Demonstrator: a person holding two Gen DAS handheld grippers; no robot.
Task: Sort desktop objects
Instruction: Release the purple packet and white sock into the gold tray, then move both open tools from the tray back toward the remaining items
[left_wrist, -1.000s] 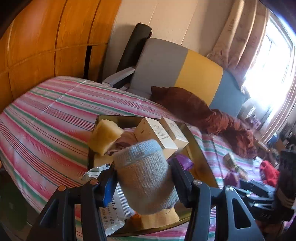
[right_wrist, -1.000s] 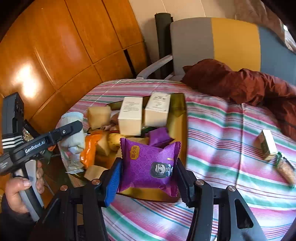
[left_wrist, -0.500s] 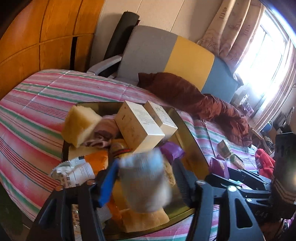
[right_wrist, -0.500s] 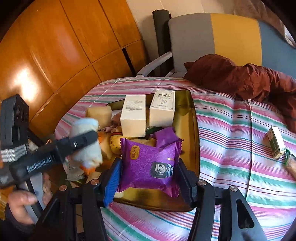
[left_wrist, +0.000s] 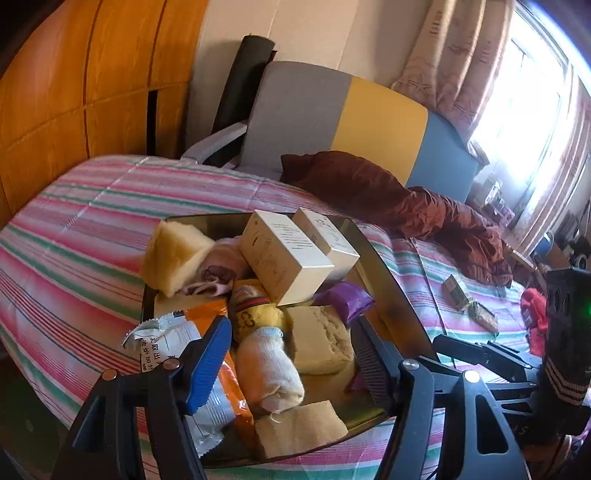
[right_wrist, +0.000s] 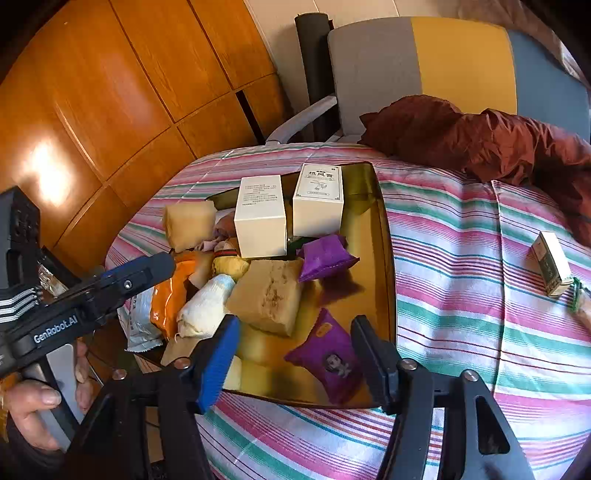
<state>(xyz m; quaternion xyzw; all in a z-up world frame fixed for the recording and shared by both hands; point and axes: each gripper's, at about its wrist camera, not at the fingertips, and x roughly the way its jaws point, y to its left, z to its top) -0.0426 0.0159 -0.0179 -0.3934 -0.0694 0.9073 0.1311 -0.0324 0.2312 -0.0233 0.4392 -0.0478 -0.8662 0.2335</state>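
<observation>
Altogether the gold tray (right_wrist: 384, 236) holds two white boxes (right_wrist: 260, 218), two purple packets (right_wrist: 334, 358) and one rolled sock (left_wrist: 267, 365). Both grippers (left_wrist: 291, 354) (right_wrist: 295, 354) gape, empty. Only the right view shows, seemingly, the near-edge packet whole.

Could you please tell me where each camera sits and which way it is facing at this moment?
Left wrist: on the left gripper, looking over the tray toward the window; open jaws show.
Right wrist: on the right gripper, facing tray and wardrobe; open jaws, left gripper and hand show.
Shared: tray, two white boxes, rolled sock.
</observation>
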